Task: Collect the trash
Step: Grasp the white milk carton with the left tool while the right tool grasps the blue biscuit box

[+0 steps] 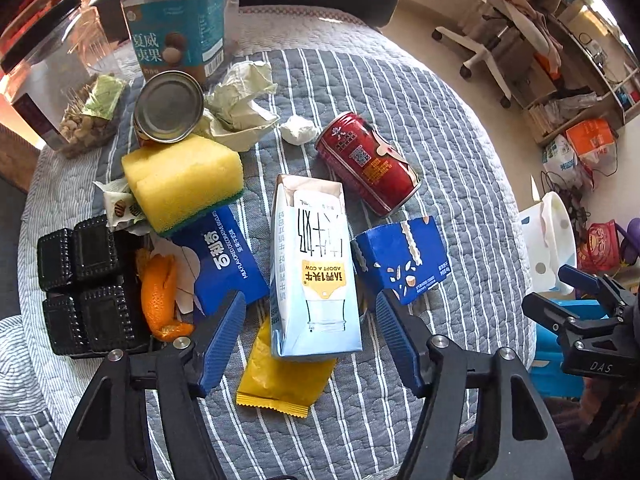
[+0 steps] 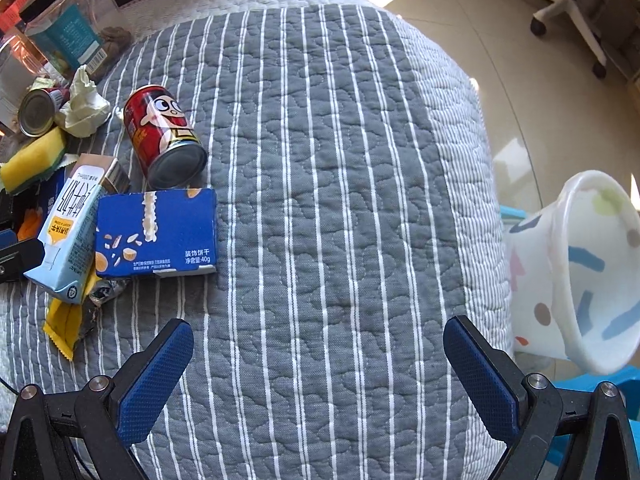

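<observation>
A pale blue milk carton lies flat on the striped quilt, partly over a yellow wrapper. My left gripper points down over the carton's lower half, one blue finger on each side; a gap shows at both pads, so it is open. Beside the carton lie a blue biscuit box, a second blue box and a red drink can on its side. My right gripper stands open over bare quilt, with nothing between its fingers.
A yellow sponge, orange peel, black plastic tray, tin can, crumpled paper and tissue ball crowd the left. A nut jar stands behind. A white patterned bin sits past the quilt's right edge.
</observation>
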`<action>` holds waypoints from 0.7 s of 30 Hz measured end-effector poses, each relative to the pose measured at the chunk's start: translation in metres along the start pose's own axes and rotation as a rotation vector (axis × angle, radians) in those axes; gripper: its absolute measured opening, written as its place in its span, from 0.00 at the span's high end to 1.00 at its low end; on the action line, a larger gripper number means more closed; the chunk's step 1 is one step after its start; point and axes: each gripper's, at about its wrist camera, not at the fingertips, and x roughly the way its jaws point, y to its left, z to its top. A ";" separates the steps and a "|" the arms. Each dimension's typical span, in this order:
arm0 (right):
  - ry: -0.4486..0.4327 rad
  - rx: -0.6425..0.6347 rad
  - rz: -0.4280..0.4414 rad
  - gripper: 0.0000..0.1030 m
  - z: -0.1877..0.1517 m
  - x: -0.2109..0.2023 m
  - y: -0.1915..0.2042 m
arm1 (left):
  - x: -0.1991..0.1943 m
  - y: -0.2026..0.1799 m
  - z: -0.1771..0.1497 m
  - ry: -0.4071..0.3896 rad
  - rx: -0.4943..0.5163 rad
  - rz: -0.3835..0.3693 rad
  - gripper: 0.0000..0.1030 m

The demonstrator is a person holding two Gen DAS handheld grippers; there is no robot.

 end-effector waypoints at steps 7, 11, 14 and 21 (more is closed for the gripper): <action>0.024 0.012 0.014 0.00 0.011 0.014 0.006 | 0.022 -0.006 0.006 0.030 0.034 0.009 0.49; 0.043 0.017 0.044 0.00 0.017 0.023 0.015 | 0.002 -0.001 0.002 -0.021 0.035 -0.015 0.50; 0.060 0.002 0.083 0.00 0.022 0.030 0.029 | -0.021 0.008 -0.005 -0.071 0.032 -0.018 0.50; 0.104 -0.048 0.175 0.00 0.032 0.048 0.072 | -0.060 0.035 -0.022 -0.156 0.009 0.019 0.50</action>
